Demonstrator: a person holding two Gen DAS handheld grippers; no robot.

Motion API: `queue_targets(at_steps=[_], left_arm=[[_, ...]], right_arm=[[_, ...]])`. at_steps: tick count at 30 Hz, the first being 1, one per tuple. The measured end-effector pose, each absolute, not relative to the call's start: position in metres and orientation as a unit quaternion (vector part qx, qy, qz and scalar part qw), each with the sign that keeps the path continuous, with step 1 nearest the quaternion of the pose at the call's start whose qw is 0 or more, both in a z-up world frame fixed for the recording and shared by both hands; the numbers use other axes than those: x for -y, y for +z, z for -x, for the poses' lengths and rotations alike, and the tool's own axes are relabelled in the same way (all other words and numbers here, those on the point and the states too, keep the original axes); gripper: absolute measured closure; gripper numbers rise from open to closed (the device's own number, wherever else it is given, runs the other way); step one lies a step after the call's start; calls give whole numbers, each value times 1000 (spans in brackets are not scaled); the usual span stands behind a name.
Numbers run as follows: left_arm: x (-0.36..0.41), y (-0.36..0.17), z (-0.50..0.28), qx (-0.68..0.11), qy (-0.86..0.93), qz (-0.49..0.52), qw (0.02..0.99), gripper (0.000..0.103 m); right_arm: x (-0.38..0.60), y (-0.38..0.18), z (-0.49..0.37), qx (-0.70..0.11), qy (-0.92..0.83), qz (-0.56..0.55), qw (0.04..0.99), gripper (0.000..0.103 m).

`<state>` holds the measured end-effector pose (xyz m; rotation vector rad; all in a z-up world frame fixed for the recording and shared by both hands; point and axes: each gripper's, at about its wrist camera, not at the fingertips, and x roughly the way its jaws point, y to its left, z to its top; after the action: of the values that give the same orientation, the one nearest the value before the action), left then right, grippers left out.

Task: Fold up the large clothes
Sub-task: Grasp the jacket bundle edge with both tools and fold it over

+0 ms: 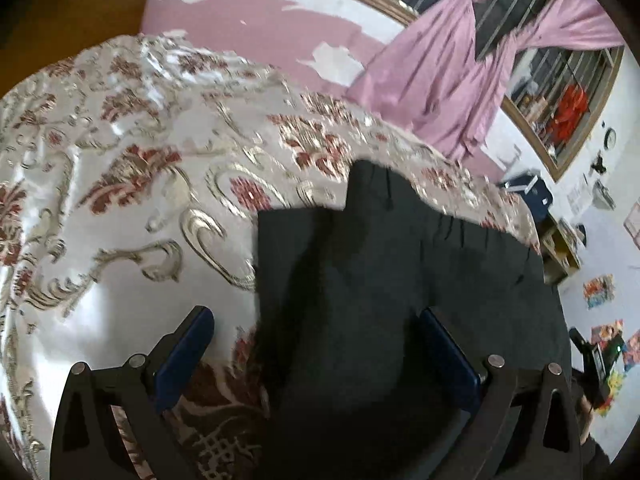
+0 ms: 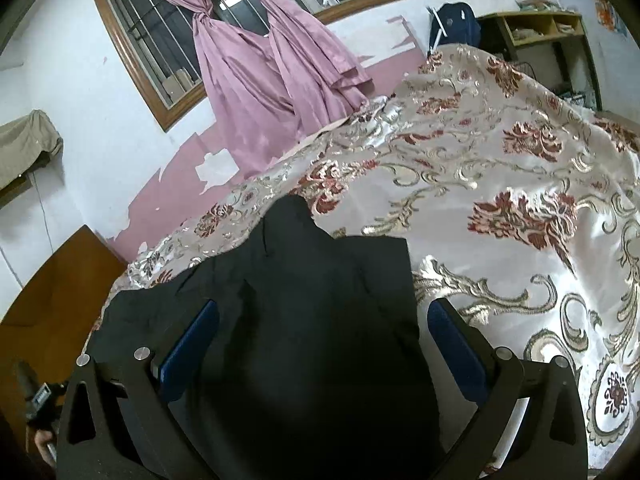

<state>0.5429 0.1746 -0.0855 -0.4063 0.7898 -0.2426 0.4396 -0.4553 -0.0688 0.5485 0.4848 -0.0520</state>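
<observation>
A large black garment (image 1: 392, 280) lies on a bed covered by a shiny white bedspread (image 1: 120, 184) with red and gold flowers. My left gripper (image 1: 316, 320) is open, its blue-padded fingers (image 1: 188, 348) spread wide; the garment's left edge runs between them. The garment also shows in the right wrist view (image 2: 312, 300), partly folded, with a narrow part pointing to the far side. My right gripper (image 2: 322, 320) is open just above the garment, whose right edge lies between the fingers (image 2: 460, 344). Neither gripper holds cloth.
The bedspread (image 2: 520, 168) fills the right of the right wrist view. Pink curtains (image 2: 272, 72) hang at a barred window behind the bed. A wooden shelf (image 2: 540, 28) and a dark bag (image 2: 456, 24) stand by the far wall. A brown board (image 2: 48, 300) stands at the left.
</observation>
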Motion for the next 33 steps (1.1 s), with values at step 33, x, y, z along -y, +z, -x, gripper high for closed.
queue_targets(at_steps=[33], left_arm=[[-155, -108, -562, -481, -179, 189, 837, 0]], right_arm=[[450, -112, -463, -335, 89, -272, 898, 1]])
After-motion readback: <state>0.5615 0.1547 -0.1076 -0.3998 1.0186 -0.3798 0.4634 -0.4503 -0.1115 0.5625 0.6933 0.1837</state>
